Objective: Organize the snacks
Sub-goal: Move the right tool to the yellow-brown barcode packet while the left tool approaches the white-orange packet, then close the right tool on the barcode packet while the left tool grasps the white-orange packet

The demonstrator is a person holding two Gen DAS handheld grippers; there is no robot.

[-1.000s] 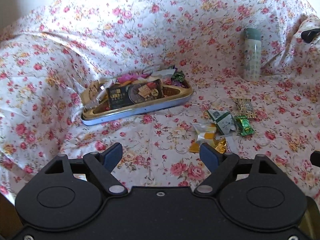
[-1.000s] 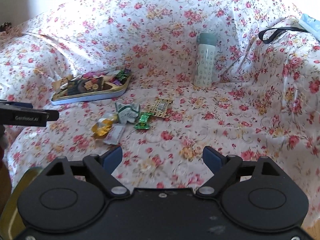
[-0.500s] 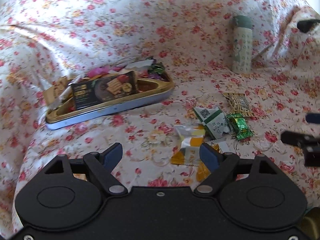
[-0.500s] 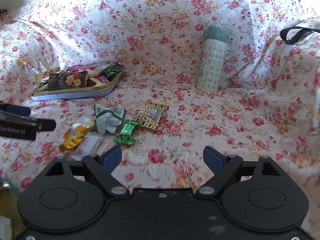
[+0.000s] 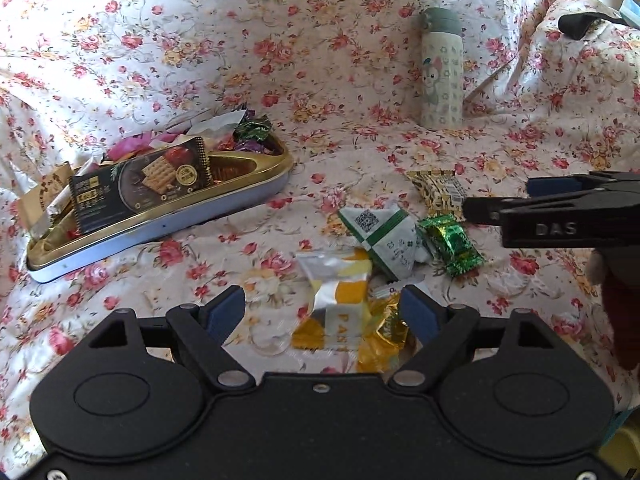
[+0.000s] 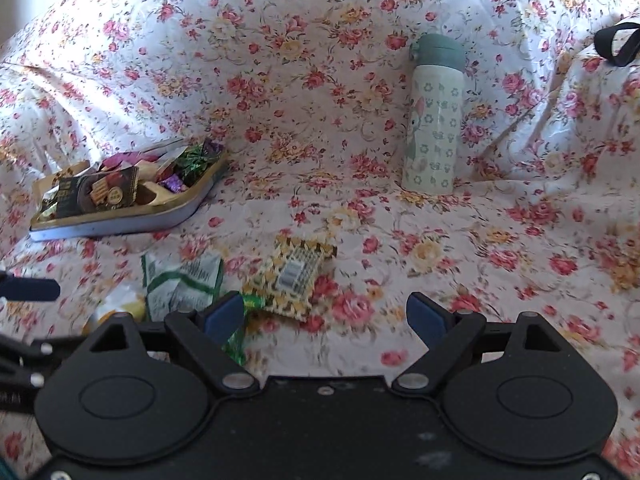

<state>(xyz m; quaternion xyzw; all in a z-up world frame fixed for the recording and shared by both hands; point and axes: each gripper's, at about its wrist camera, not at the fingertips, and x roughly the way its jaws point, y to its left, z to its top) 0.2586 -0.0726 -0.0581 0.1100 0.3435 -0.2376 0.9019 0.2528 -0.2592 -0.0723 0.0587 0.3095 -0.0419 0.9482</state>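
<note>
A gold-rimmed tin tray point(image 5: 248, 196) point(image 6: 120, 228) full of snacks lies at the left on the floral cloth. Loose snacks lie in front of it: a silver and yellow packet point(image 5: 340, 292), a gold wrapper point(image 5: 386, 336), a white and green packet point(image 5: 386, 240) point(image 6: 184, 284), a green foil candy point(image 5: 454, 244) point(image 6: 240, 340) and a yellow patterned packet point(image 5: 438, 192) point(image 6: 296, 276). My left gripper point(image 5: 322, 314) is open, its fingers either side of the silver and yellow packet. My right gripper point(image 6: 324, 316) is open just above the yellow patterned packet and the green candy.
A white and green flask point(image 5: 442, 72) point(image 6: 436, 120) stands upright at the back right. A black strap point(image 5: 580, 24) point(image 6: 616, 44) lies on the raised cloth at far right. The cloth rises in folds behind and to both sides.
Both grippers have moved forward and down toward the loose snacks. The right gripper has come into the left wrist view at the right. Both stay open.
</note>
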